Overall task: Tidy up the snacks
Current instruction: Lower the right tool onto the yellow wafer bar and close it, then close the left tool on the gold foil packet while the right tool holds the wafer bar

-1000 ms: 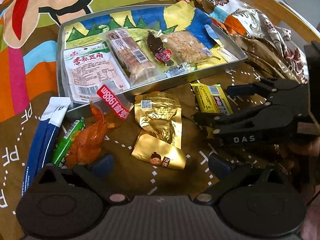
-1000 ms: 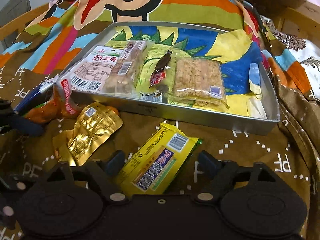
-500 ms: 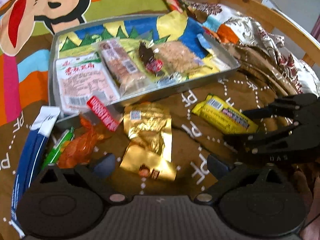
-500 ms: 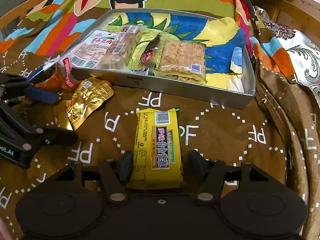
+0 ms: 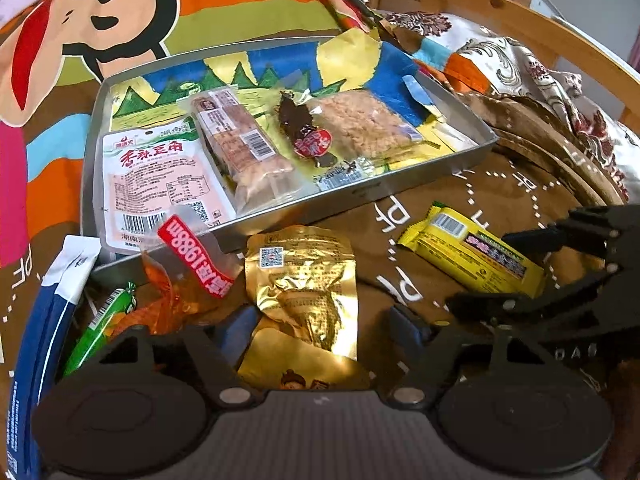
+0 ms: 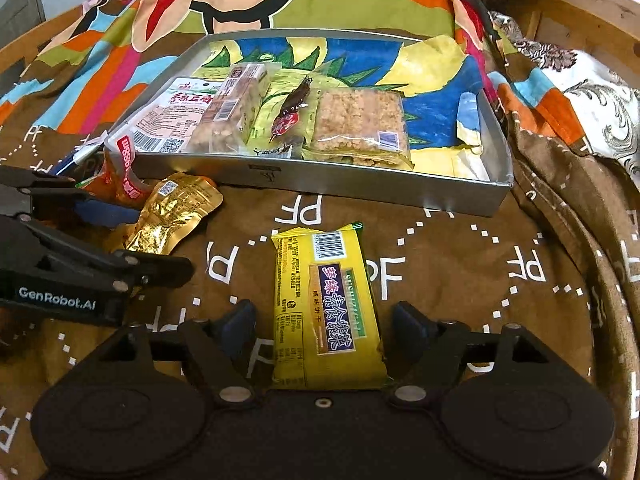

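A gold foil packet [image 5: 304, 292] lies on the brown cloth between the pads of my left gripper [image 5: 320, 326]. Its jaws are closing, and a gap still shows beside the right pad. A yellow biscuit packet [image 6: 324, 312] lies lengthwise between the pads of my right gripper [image 6: 324, 324]. Those jaws are opening, with a gap on each side of the packet. Behind both stands a metal tray [image 6: 320, 180] holding a white-pink packet [image 5: 160, 172], a clear-wrapped bar [image 5: 240, 148], a dark snack with a red label [image 5: 304, 132] and a rice crisp block [image 5: 368, 128]. The left gripper [image 6: 156, 240] appears at the right view's left edge.
An orange packet with a red label [image 5: 188, 276], a green sausage stick [image 5: 104, 320] and blue-white sachets [image 5: 44, 320] lie left of the gold packet. A striped cartoon blanket [image 6: 360, 0] covers the bed behind the tray, and a wooden frame [image 5: 520, 28] runs at the right.
The left fingers have drawn in around the gold packet. The yellow packet turned from slanted to lengthwise, and the right pads that stood against it half a second ago have spread apart.
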`<state>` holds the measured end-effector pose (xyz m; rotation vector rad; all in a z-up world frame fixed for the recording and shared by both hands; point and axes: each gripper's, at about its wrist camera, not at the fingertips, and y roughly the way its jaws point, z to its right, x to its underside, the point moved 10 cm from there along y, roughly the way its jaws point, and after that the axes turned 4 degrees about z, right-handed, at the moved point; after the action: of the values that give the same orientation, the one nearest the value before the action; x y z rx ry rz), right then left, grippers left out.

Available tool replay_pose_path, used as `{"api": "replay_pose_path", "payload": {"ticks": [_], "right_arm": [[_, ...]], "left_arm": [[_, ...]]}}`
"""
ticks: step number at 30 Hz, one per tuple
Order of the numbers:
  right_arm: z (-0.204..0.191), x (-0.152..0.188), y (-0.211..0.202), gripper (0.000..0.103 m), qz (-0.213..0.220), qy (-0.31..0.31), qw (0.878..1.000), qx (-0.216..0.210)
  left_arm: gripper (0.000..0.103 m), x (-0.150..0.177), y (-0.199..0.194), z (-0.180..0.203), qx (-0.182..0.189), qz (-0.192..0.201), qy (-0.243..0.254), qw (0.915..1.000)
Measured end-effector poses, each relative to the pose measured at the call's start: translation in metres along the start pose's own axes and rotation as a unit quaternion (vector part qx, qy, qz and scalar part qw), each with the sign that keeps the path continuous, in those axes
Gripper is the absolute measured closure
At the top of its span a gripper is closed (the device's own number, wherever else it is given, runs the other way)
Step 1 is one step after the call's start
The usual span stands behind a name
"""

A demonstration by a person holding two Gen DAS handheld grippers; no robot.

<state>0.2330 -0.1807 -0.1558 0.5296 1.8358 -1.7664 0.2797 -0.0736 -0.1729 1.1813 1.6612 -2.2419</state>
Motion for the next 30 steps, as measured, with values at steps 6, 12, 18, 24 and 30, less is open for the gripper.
{"api": "replay_pose_path", "payload": {"ticks": [6, 12, 18, 24, 30], "right_arm": [[-0.005, 0.002, -0.001, 0.029, 0.023, -0.003, 1.000, 0.021], [-0.013, 0.001, -0.007, 0.051, 0.040, -0.001, 0.999, 0.013], [-0.015, -0.002, -0.003, 0.051, 0.047, 0.005, 0.999, 0.011], [-0.023, 0.000, -0.002, 0.051, 0.060, -0.032, 0.997, 0.031], [-0.030, -0.001, -0.007, 0.052, 0.075, -0.086, 0.992, 0.055]], "left_arm": [[0.043, 0.004, -0.001, -0.001, -0.015, -0.011, 0.002, 0.9998], [0.044, 0.006, -0.006, 0.005, -0.015, -0.014, 0.004, 0.9998], [0.041, 0.006, -0.002, 0.003, -0.011, -0.013, -0.001, 0.9999], [0.044, 0.006, -0.003, 0.000, -0.005, -0.008, -0.013, 0.9999], [0.045, 0.010, -0.013, 0.010, -0.012, -0.004, 0.005, 0.9999]]}}
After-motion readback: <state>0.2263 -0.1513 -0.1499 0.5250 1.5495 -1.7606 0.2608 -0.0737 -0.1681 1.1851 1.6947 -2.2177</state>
